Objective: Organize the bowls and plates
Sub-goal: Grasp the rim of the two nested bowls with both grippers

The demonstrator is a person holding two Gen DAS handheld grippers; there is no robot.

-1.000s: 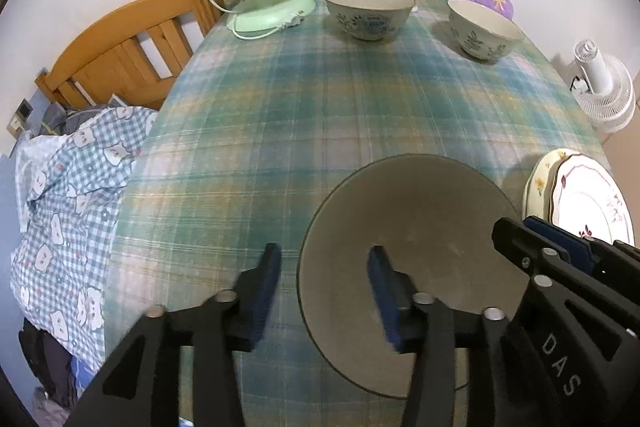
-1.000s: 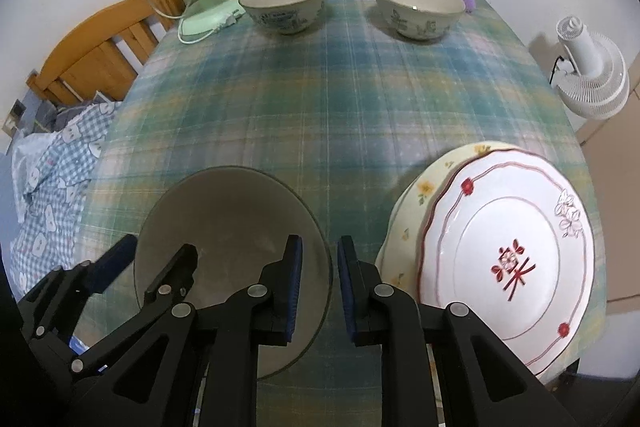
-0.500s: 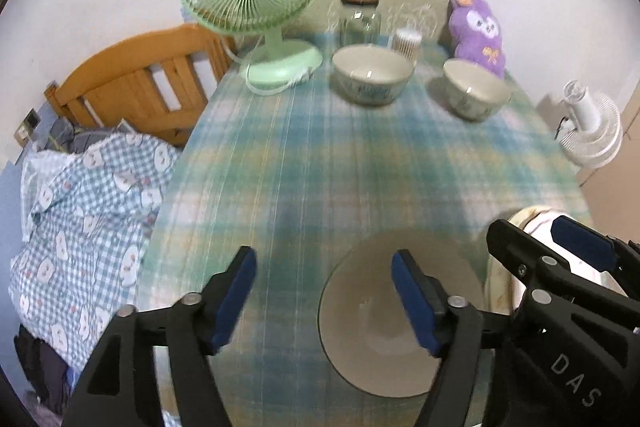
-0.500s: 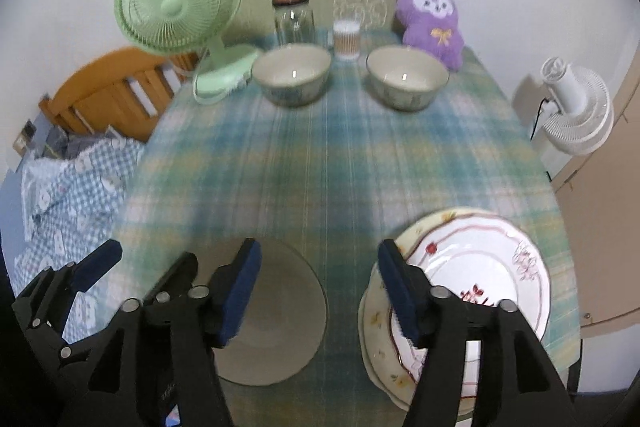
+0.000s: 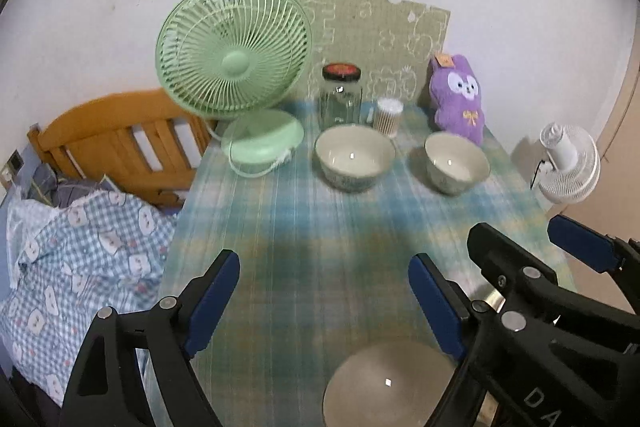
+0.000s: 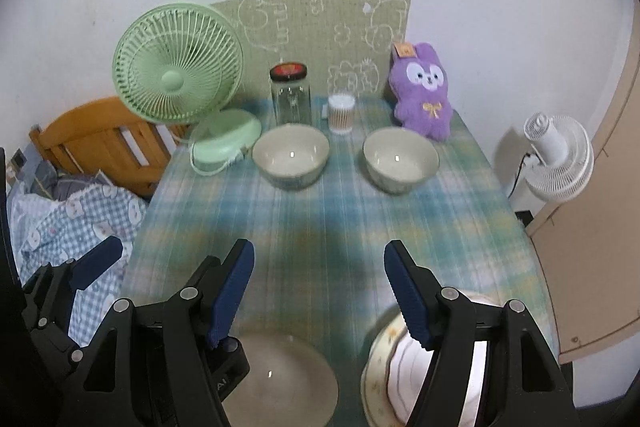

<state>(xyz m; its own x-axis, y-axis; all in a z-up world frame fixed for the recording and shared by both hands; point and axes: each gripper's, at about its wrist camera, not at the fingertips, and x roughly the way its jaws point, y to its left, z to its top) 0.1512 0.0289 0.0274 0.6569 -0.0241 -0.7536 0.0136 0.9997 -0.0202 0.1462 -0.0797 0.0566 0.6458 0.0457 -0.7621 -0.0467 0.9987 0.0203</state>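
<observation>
A grey shallow plate [image 5: 384, 383] [image 6: 288, 375] lies on the checked tablecloth at the near edge, below both grippers. To its right sits a stack of plates [image 6: 382, 363], a white one on a cream floral one, partly hidden by my right finger. Two pale bowls stand at the far side, one on the left [image 5: 354, 157] [image 6: 290, 155] and one on the right [image 5: 456, 163] [image 6: 400, 159]. My left gripper [image 5: 324, 275] and right gripper [image 6: 319, 259] hover side by side above the cloth, their jaws opening with nothing between them.
At the back of the table stand a green fan [image 5: 234, 55], a glass jar [image 5: 340, 99], a tub of cotton swabs [image 5: 388, 117] and a purple plush [image 5: 458, 99]. A white fan [image 5: 566, 163] stands beyond the right edge. A wooden bed with chequered bedding [image 5: 80, 247] is on the left.
Both grippers have opened wide and lifted up and back from the grey plate, which stays on the cloth. The views have tilted up toward the wall.
</observation>
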